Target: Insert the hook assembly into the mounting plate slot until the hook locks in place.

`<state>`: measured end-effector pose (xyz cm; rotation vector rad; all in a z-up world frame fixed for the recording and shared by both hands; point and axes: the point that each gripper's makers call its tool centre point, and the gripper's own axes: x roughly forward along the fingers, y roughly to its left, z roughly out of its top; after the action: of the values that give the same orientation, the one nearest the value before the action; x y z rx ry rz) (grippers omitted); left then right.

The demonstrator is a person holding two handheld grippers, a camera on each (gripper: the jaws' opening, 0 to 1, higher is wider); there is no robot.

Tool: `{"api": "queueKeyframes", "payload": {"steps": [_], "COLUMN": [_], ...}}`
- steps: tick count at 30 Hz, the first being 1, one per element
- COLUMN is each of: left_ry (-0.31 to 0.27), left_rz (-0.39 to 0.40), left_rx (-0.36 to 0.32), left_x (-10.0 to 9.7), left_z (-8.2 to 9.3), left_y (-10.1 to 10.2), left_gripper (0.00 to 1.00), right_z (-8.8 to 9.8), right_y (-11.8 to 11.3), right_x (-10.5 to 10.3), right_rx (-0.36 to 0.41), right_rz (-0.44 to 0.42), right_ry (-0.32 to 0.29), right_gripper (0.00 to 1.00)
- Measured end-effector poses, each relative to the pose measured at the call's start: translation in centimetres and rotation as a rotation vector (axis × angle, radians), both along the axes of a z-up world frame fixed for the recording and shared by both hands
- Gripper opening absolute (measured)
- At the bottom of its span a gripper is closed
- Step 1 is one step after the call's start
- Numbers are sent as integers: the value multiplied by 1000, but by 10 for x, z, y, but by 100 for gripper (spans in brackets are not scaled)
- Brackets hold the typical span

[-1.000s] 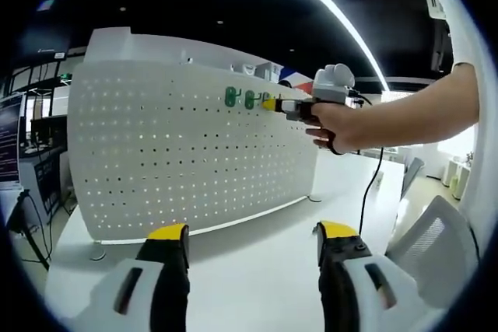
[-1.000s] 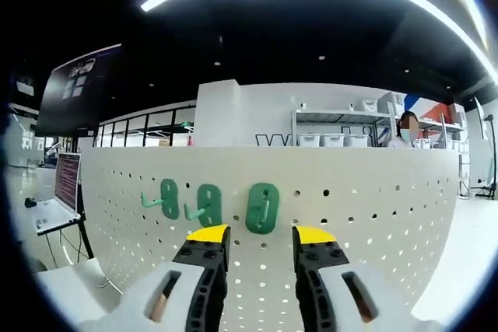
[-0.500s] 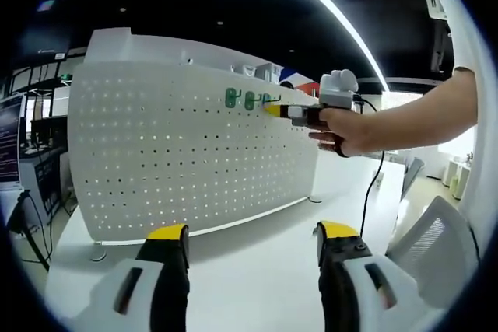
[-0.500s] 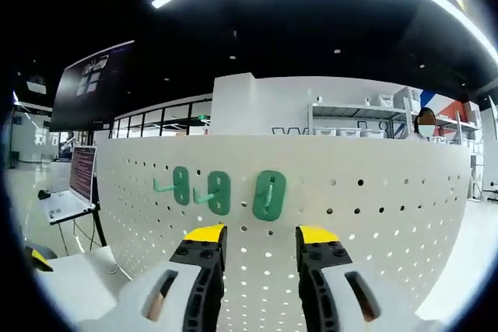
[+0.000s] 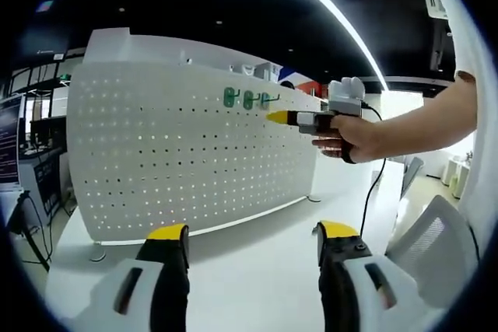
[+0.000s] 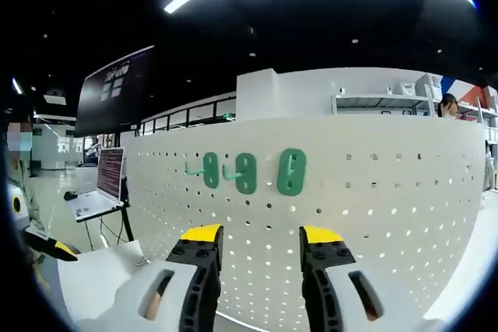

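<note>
Hooks: three green hooks (image 6: 292,172) (image 5: 247,99) hang in a row on the upper part of the board, the rightmost at 12 o'clock above the right gripper's tips.
Mounting plate: white perforated pegboard (image 5: 187,153) (image 6: 373,207), upright on a white table (image 5: 257,270).
Right gripper (image 6: 261,235) (image 5: 277,117): jaws apart, nothing between them, clear of the hooks; held in a hand (image 5: 346,136).
Left gripper (image 5: 253,232): jaws wide, empty, low over the table.
Surroundings: laptop (image 6: 97,192) at 9 o'clock on a stand.
</note>
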<state>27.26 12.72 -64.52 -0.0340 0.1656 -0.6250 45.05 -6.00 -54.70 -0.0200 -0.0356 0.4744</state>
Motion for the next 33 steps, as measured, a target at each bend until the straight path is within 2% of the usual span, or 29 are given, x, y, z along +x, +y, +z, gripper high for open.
{"api": "queueKeyframes", "payload": {"steps": [7,11,20,33], "left_ry": [-2,-3,-7,-15], "left_rz": [4,6,4,8], "left_rx": [-3,-4,-8,-2], "left_x": [1,1,1,2], "left_z": [1,1,4,7], "left_y": [1,2,1,7], "left_gripper": [69,69,69,69], "right_z": [-8,-15,-33,-47], "right_y": [1,2,-6,-11], "right_x": [-26,-46,-75,-115], "right_rx": [1,-27,-45,-66], "right_rz": [68,111,154,187], "right_ry": [4,3,29,38], "right_gripper": [40,41,43,46]}}
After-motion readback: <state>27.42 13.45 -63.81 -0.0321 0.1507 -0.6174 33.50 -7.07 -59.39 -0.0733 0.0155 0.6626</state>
